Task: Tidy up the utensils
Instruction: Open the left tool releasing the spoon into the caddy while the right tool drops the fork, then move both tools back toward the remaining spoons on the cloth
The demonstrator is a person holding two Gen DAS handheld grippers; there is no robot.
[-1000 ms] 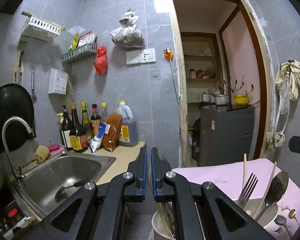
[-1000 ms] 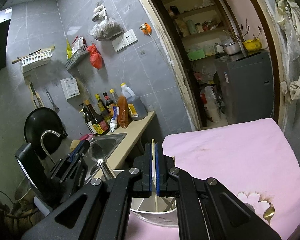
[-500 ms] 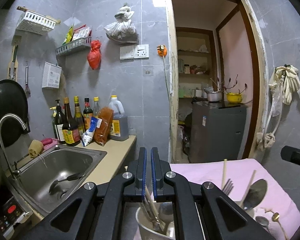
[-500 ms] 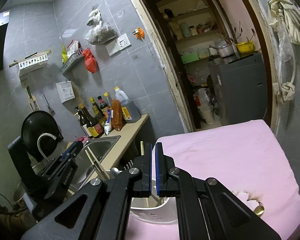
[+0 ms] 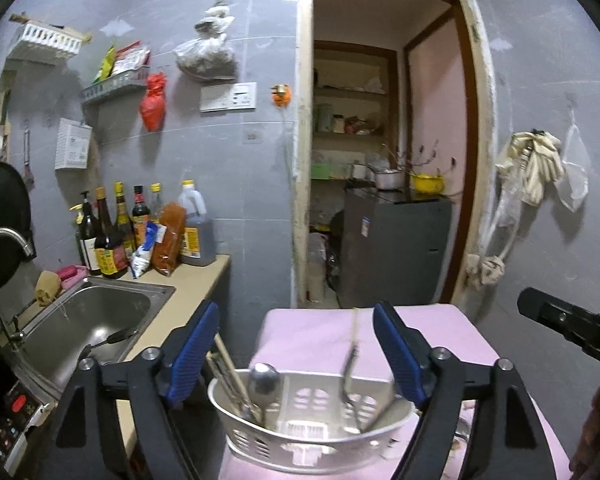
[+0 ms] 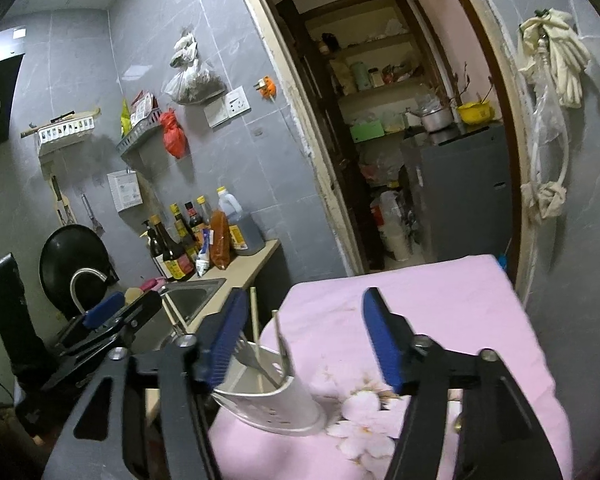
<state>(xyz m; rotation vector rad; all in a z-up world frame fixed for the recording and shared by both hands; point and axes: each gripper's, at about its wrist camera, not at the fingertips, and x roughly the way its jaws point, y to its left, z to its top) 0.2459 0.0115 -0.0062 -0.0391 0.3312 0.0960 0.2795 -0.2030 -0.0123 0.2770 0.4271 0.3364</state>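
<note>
A white perforated utensil holder stands on the pink cloth-covered table. It holds a spoon, chopsticks and a fork. My left gripper hovers just behind and above it; its jaws are opening, and the blue pads touch nothing. In the right wrist view the holder sits low left, with a fork and chopsticks sticking up. My right gripper is also opening, with nothing gripped. The left gripper shows to its left.
Left of the table runs a counter with a steel sink, a tap and several sauce bottles. A doorway beyond the table leads to a grey fridge. Bags and racks hang on the tiled wall.
Both grippers went from shut to wide apart and drew back and up from the holder. The chopstick that was between the right pads now stands in the holder.
</note>
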